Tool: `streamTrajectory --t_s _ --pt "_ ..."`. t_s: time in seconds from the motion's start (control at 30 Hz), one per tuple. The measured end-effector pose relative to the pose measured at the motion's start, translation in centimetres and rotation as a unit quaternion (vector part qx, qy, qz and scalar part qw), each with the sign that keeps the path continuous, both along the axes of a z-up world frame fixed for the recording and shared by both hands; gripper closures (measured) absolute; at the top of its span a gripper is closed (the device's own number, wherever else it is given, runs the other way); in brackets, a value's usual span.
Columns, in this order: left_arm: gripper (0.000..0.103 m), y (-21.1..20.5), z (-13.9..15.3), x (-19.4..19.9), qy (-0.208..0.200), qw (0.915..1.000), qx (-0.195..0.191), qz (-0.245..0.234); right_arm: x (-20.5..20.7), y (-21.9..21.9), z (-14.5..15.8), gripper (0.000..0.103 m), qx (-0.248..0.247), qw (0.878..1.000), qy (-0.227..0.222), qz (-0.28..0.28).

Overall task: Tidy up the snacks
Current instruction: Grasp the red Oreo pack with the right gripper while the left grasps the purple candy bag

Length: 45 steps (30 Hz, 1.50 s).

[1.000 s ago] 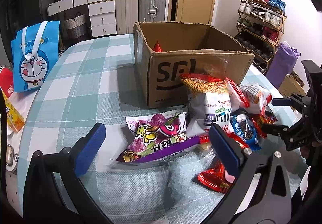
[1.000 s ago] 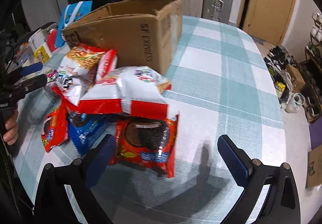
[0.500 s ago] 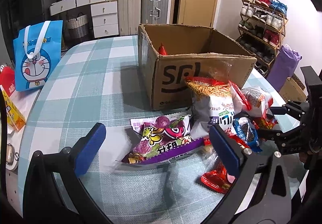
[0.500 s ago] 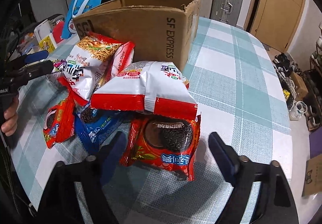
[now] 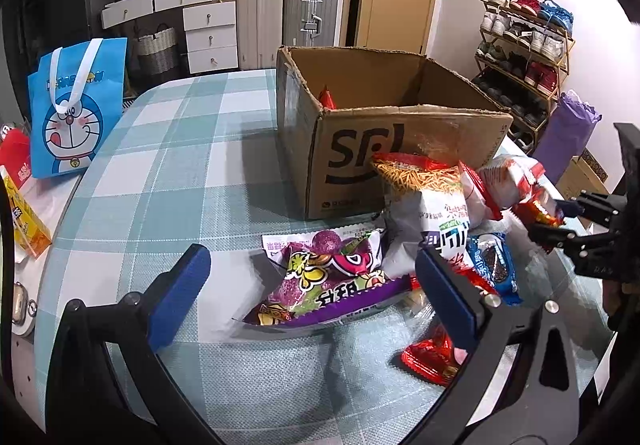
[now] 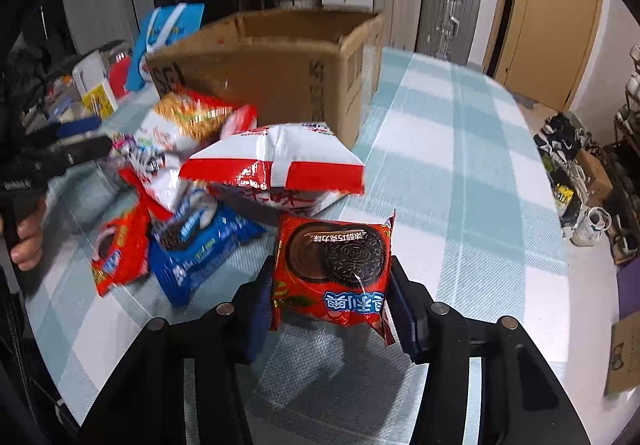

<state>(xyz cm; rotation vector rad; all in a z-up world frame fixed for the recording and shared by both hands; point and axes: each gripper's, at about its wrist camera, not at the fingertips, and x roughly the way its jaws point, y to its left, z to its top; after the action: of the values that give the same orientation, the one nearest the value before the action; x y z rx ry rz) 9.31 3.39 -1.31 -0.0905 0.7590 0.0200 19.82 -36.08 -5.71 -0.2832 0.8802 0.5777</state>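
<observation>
My right gripper (image 6: 330,291) is shut on a red Oreo packet (image 6: 332,269) and holds it just above the checked table. It also shows at the right of the left wrist view (image 5: 554,223). My left gripper (image 5: 312,281) is open and empty over a purple snack bag (image 5: 332,285). A pile of snacks lies in front of the open cardboard box (image 5: 384,133): a noodle snack bag (image 5: 432,197), a red and white bag (image 6: 276,173), a blue Oreo packet (image 6: 200,249) and a red Oreo packet (image 6: 120,253). A red packet (image 5: 326,99) sits inside the box.
A blue Doraemon bag (image 5: 76,109) and a yellow box (image 5: 24,217) stand at the table's left edge. Suitcases (image 5: 288,21), drawers and a shoe rack (image 5: 524,57) stand beyond the table. Bare checked tablecloth (image 6: 460,149) lies right of the box.
My right gripper moved in and closed on the red Oreo packet, lifting it slightly. My left gripper stayed open and drifted a little left and back from the pile.
</observation>
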Motion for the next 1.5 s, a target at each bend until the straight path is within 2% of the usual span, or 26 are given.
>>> streamTrajectory --t_s 0.27,0.57,0.7,0.97,1.03,1.07,1.2,1.3,1.5 --pt "0.001 0.0 -0.7 0.3 0.006 1.0000 -0.001 0.005 -1.0 -0.5 2.0 0.051 0.028 0.999 -0.025 0.007" --pt "0.001 1.0 -2.2 1.2 0.028 0.9989 -0.036 0.011 -1.7 -0.2 2.9 0.051 0.040 0.998 -0.036 0.016" --pt "0.001 1.7 -2.1 1.3 0.029 0.9990 -0.009 0.033 -2.2 -0.2 3.4 0.051 0.044 0.998 -0.045 0.019" --pt "0.001 2.6 -3.5 1.9 0.044 0.9977 -0.040 0.030 -2.3 -0.1 3.9 0.051 0.050 0.997 -0.053 0.020" --pt "0.005 2.6 -3.6 2.0 0.041 0.9979 -0.044 0.024 -2.3 -0.2 3.9 0.051 0.052 0.997 -0.052 0.020" --pt "0.010 2.6 -3.7 2.0 0.038 0.9978 -0.050 0.022 -2.3 -0.2 3.9 0.051 0.054 0.997 -0.052 0.019" --pt "0.043 3.0 -4.0 2.0 0.034 0.9952 -0.092 0.007 -2.2 -0.2 3.8 0.051 0.055 0.997 -0.051 0.019" --pt "0.051 2.7 -3.7 1.9 0.028 0.9961 -0.083 0.000 -2.2 -0.1 3.9 0.051 0.054 0.997 -0.052 0.018" --pt "0.052 1.9 -2.5 1.3 0.006 0.9974 -0.070 -0.015 -2.2 -0.2 3.9 0.051 0.059 0.997 -0.055 0.014"
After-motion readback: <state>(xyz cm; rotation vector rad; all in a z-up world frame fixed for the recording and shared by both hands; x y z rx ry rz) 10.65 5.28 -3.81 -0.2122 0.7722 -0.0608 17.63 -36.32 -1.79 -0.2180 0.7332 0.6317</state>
